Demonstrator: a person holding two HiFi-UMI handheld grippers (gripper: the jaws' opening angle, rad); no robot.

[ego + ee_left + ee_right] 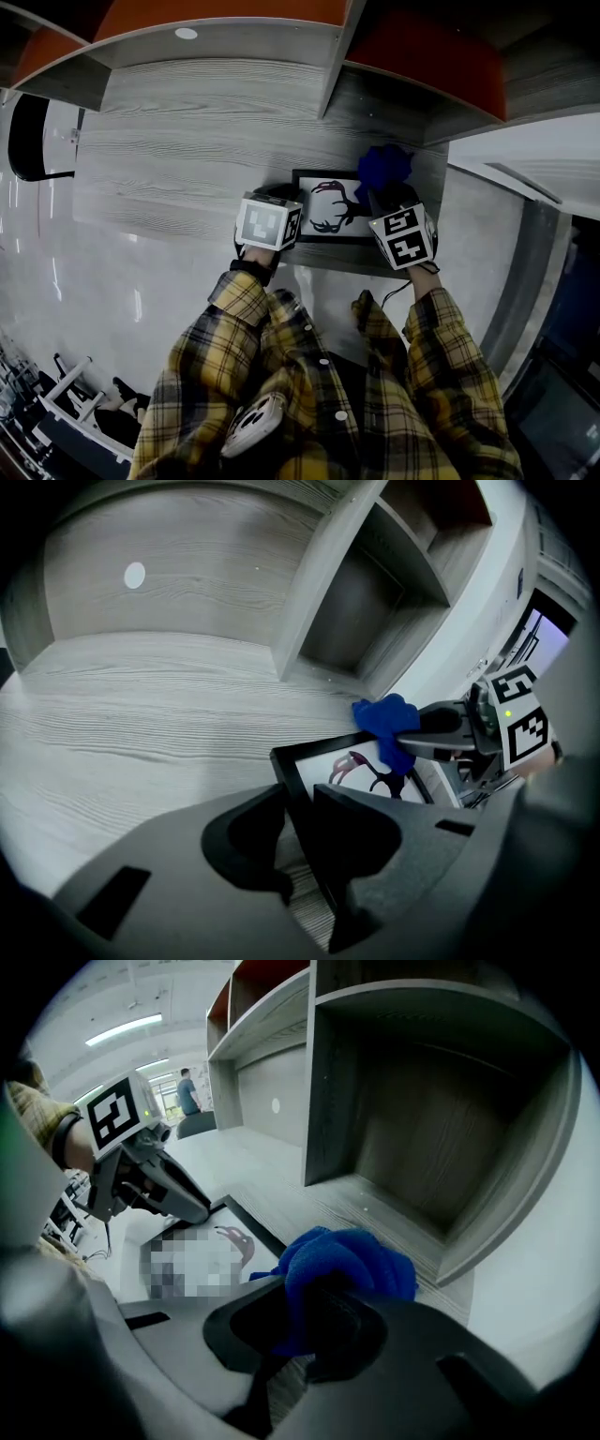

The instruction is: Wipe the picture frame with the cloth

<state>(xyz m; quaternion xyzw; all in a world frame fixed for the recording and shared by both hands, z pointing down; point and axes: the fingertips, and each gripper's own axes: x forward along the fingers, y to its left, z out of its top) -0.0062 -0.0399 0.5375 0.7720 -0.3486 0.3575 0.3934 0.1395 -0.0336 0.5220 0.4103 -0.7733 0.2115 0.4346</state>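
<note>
Showing a two-handed set-up at a grey wood-grain tabletop, w/ a shelf unit of open compartments along its far side.

Picture frame: black border, dark antler print on white. It lies on the tabletop close to the near edge, right of centre.

Left tool: clamped on the frame's left border. In the left gripper view the black border runs between the two jaws of the left tool, which sit against it on both sides. The frame's far left corner shows just beyond the tips.

Right tool: closed on a bunched blue cloth. In the right gripper view the cloth bulges out past the jaws of the right tool and fills the gap between them.

Cloth position: over the frame's far right part. From the left gripper view the cloth hangs above the print, a loose end trailing down toward it. Contact w/ the surface can't be told.

Yellow plaid sleeves lead back from both tools toward the near side.
</note>
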